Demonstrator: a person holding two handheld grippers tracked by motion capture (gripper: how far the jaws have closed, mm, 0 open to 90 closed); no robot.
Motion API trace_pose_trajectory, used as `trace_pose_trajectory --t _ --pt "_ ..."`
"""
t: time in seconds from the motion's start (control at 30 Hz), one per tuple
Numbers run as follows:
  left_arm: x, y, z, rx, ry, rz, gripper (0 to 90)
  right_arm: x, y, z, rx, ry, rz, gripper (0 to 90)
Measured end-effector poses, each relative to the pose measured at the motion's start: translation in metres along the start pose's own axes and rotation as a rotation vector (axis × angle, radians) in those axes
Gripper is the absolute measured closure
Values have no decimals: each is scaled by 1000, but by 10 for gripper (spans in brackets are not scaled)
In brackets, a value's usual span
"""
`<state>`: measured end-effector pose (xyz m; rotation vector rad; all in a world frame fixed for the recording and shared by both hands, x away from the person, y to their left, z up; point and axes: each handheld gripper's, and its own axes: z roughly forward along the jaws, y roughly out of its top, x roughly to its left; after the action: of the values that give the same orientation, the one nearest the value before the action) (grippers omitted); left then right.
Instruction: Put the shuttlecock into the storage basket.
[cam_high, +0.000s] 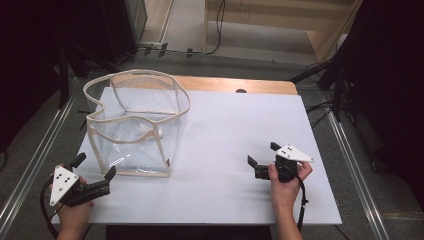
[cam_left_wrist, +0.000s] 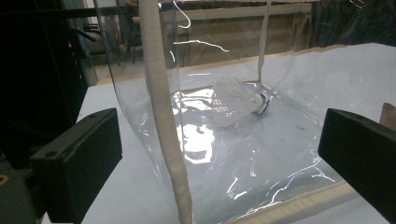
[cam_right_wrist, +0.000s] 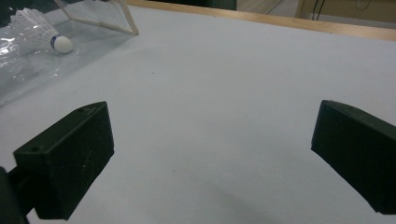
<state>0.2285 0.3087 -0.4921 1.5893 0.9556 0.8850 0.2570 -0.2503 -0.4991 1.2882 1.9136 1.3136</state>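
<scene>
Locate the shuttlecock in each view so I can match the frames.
High view: shuttlecock left of centre, lying inside the clear bag.
Left gripper view: centre, seen through the bag wall, between the open tongs.
Right gripper view: top left corner, cork end toward the table middle.
Shared landmark: the bag's beige trim, beside the shuttlecock in all three.

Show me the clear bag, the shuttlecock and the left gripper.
clear bag (cam_high: 129, 145), high view, front wall.
shuttlecock (cam_right_wrist: 61, 44), right gripper view, white cork tip.
left gripper (cam_high: 94, 168), high view, gap between open jaws.
</scene>
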Motion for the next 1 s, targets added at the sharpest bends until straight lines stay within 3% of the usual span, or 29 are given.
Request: trace_pose_trajectory --t 1.0 --pt "0 0 0 -1 -2 -2 3 -27 -16 -31 -6 -63 18 0"
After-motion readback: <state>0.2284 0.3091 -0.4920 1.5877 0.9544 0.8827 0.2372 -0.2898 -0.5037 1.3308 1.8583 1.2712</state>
